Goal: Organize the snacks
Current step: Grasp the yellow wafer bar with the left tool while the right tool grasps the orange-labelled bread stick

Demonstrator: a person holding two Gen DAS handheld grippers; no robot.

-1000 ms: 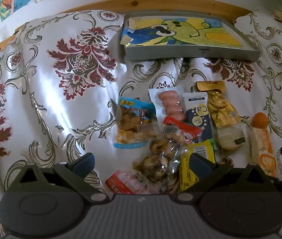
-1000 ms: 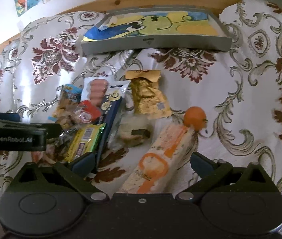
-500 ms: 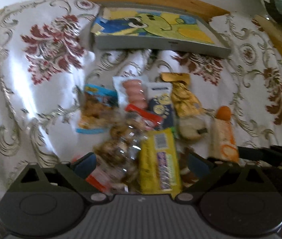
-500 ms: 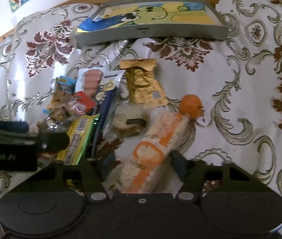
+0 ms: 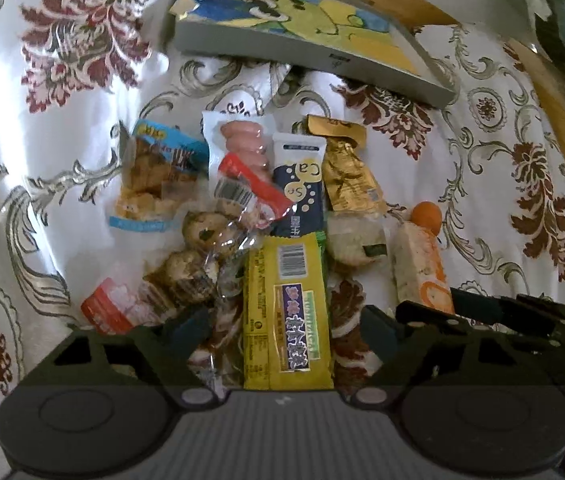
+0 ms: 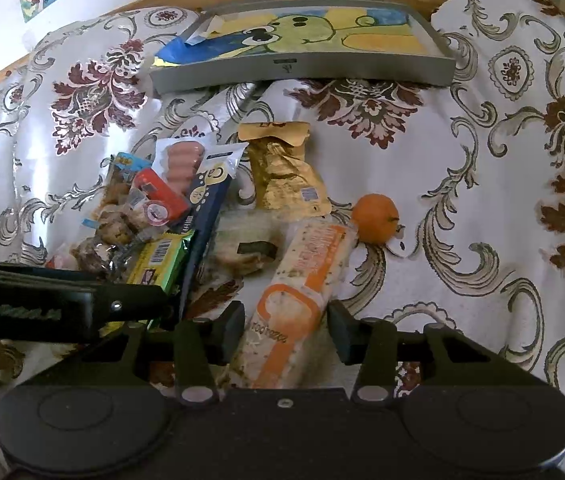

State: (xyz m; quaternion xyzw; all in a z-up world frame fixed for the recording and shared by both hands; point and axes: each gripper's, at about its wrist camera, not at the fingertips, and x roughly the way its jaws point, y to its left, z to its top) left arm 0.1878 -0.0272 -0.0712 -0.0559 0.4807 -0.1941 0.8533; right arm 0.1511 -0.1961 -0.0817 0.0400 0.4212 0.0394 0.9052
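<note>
— What do we have in the pile?

— At its far edge we see a clear pack of pink sausages (image 5: 245, 141), a dark blue sachet (image 5: 300, 184) printed "Ca" just to its right, then a crumpled gold pouch (image 5: 348, 178). A red-striped wrapper (image 5: 254, 190) lies tilted across the sausages.

— And to the left?

— A blue-edged bag of fried pieces (image 5: 154, 180), with clear-wrapped brown cakes (image 5: 192, 258) nearer to us.

— Near the middle?

— We find a yellow bar (image 5: 286, 312) lying lengthwise, barcode up. On the right lies a long orange-and-white packet (image 6: 302, 300), its far end touching a small orange fruit (image 6: 375, 218).
</note>
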